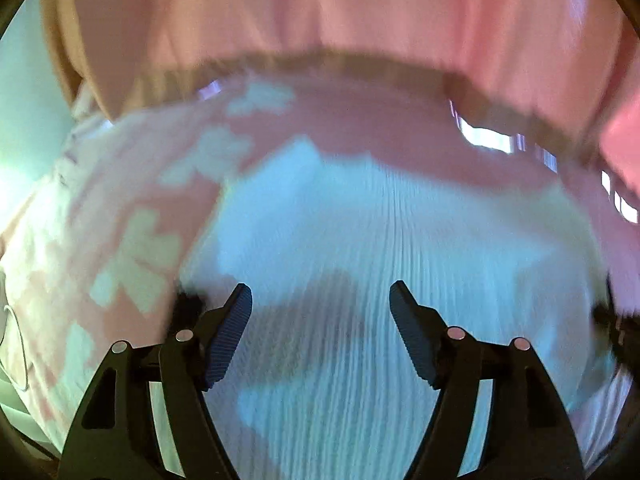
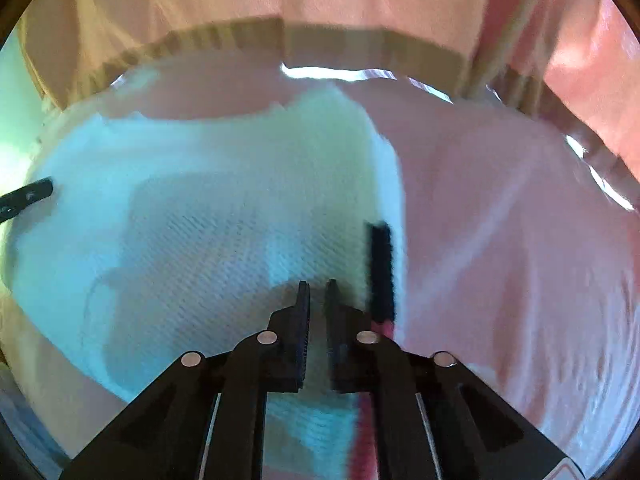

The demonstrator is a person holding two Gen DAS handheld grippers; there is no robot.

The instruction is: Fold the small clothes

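A small white ribbed garment [image 1: 340,280] lies flat on a pink cloth surface [image 1: 100,240]. My left gripper [image 1: 320,304] is open just above the garment, holding nothing. In the right wrist view the same white garment [image 2: 200,220] fills the left and middle, with a dark band [image 2: 380,272] along its right edge. My right gripper [image 2: 317,292] has its jaws nearly together with a narrow gap, right at that edge; whether cloth is pinched is unclear. The frames are blurred by motion.
A pink curtain-like cloth [image 1: 320,8] hangs across the back, with a brown hem [image 2: 340,44]. The pink surface [image 2: 500,240] spreads to the right of the garment. A black part of the other gripper [image 2: 28,196] shows at the far left.
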